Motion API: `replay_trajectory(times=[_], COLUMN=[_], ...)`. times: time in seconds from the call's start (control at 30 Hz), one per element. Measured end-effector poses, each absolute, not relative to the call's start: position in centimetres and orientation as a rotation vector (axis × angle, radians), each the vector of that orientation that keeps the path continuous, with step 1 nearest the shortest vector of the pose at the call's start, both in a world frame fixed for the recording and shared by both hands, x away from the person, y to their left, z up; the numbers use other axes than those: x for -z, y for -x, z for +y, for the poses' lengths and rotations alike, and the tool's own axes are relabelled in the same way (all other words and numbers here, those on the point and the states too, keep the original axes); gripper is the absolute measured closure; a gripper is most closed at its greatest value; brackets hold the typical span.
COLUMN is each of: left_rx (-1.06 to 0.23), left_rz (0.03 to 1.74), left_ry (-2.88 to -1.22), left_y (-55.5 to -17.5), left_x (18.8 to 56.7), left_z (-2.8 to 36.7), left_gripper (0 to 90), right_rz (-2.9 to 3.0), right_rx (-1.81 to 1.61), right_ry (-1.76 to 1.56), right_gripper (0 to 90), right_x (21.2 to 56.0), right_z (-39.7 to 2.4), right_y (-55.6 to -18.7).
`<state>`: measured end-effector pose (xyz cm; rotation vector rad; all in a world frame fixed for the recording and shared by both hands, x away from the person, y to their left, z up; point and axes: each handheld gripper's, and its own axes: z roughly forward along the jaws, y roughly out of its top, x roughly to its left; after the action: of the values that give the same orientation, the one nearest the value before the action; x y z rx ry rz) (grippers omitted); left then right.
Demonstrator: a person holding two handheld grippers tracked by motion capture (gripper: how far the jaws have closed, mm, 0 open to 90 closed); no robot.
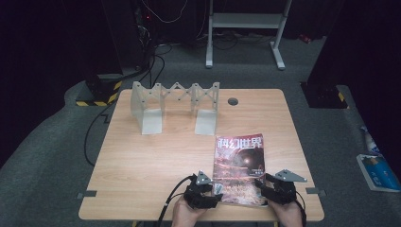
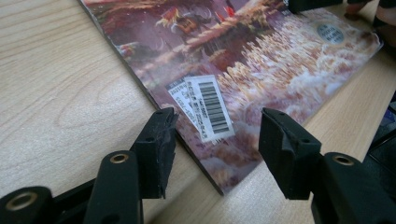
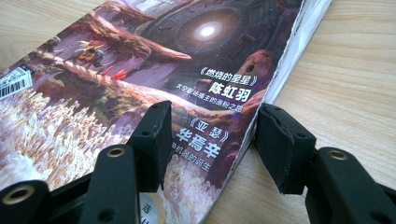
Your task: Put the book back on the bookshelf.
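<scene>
Magazine: glossy magazine with a dark red and purple fantasy cover (image 1: pixel 239 168) lies flat on the near right part of the desk, its white barcode label (image 2: pixel 208 108) at the near left corner.
Left gripper (image 2: pixel 217 135): black fingers apart, straddling the magazine's near left corner without pressing it.
Right gripper (image 3: pixel 212 135): black fingers apart over the magazine's right edge, one over the cover, one over bare wood.
Desk: light wooden desk (image 1: pixel 142 161).
Rack: grey folding metal rack (image 1: pixel 176 106) stands upright at the far side, well apart.
</scene>
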<state>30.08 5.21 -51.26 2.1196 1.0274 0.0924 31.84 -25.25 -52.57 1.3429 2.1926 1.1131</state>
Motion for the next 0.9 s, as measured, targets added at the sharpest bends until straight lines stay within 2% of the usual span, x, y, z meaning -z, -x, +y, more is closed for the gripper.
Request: replay_trajectory(times=[0.9], left_rx=[-0.249], left_rz=[1.122], left_ry=[-2.046], left_y=[-33.0], left_x=[51.7], left_z=[6.2], left_gripper=[44.6], right_rz=[2.227], right_rx=[-1.121], right_ry=[-1.305], right_gripper=[46.8], right_x=[52.6], right_z=[-23.1], right_y=[-30.9])
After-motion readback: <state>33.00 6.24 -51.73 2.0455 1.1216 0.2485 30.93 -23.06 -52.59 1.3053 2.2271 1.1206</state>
